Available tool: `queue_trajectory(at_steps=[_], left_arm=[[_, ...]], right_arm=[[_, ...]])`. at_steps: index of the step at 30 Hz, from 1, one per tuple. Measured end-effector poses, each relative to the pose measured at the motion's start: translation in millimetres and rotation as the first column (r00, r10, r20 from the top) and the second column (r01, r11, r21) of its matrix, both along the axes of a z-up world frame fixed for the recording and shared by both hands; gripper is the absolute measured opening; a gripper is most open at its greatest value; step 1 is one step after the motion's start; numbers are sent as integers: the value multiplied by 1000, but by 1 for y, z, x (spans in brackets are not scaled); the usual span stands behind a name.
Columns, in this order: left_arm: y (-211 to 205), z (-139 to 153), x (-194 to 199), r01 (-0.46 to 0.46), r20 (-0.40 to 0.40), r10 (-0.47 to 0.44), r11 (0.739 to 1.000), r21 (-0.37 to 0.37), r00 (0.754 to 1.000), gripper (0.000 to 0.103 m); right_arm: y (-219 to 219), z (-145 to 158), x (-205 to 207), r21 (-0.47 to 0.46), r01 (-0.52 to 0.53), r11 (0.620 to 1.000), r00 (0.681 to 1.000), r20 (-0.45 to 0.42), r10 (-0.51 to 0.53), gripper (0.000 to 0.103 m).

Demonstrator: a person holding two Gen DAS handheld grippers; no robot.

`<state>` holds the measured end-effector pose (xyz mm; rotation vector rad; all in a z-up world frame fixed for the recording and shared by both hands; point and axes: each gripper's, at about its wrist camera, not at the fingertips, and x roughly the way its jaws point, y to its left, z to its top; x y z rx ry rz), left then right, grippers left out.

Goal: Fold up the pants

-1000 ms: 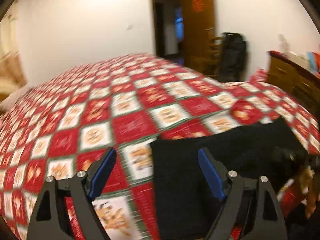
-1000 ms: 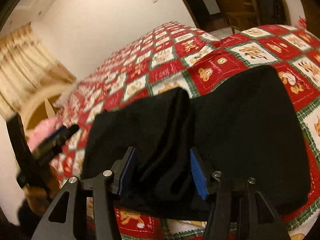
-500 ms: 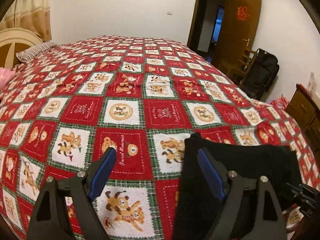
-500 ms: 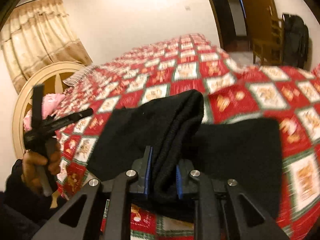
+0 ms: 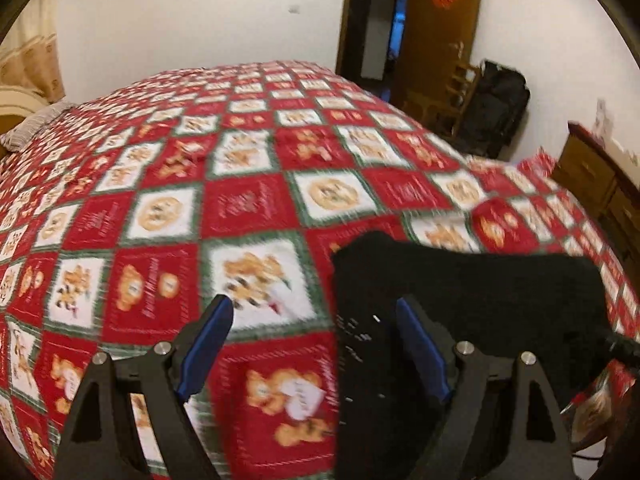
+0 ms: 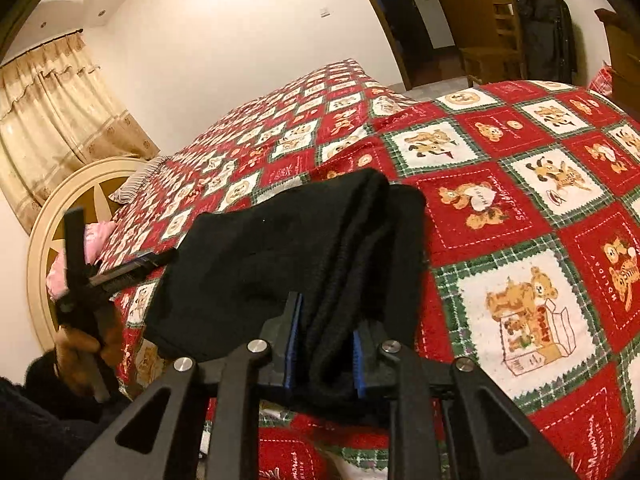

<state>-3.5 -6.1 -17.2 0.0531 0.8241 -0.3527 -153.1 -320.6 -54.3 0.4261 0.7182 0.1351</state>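
Pinching a thick fold of the black pants (image 6: 304, 256), the right gripper (image 6: 323, 354) risks spilling layers — the left gripper (image 5: 310, 344) gapes wide, holding nothing.

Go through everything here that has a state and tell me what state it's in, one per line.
Pants: bunched, one end lifted, the rest lying on the bed.
Right gripper: shut on the pants.
Left gripper: open, holding nothing.
Bedspread: spread flat over the bed.
Door: open.
Curtain: drawn.
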Motion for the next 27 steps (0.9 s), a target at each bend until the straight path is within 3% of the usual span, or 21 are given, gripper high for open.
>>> queue_trajectory(at_steps=[4, 7, 10, 14, 17, 20, 22, 27], left_arm=[[-17, -21, -2, 17, -18, -15, 994, 112, 1000, 86], [-15, -21, -4, 28, -13, -27, 991, 134, 1000, 88], [-10, -13, -5, 36, -21, -34, 992, 123, 999, 87], [-9, -3, -10, 40, 6, -41, 995, 94, 999, 87], [-16, -7, -17, 56, 11, -58, 991, 124, 998, 87], [-13, -20, -22, 48, -23, -45, 987, 153, 999, 87], [-2, -28, -28, 30, -56, -23, 992, 122, 998, 87], [8, -30, -45, 45, -93, -34, 993, 113, 995, 87]], right_arm=[[-3, 9, -11, -26, 14, 1000, 1000, -18, -14, 28], [7, 29, -27, -185, 85, 979, 996, 19, -83, 28], [25, 47, -34, -283, 75, 956, 995, 83, -53, 28], [51, 51, -23, -234, -54, 971, 992, 98, 79, 28], [74, 31, -14, -264, -155, 952, 985, 32, 170, 28], [75, 10, -10, -311, -172, 935, 985, -46, 166, 20], [62, 5, -14, -255, -172, 952, 985, -42, 166, 9], [54, 15, -12, -225, -152, 963, 988, -52, 144, 9]])
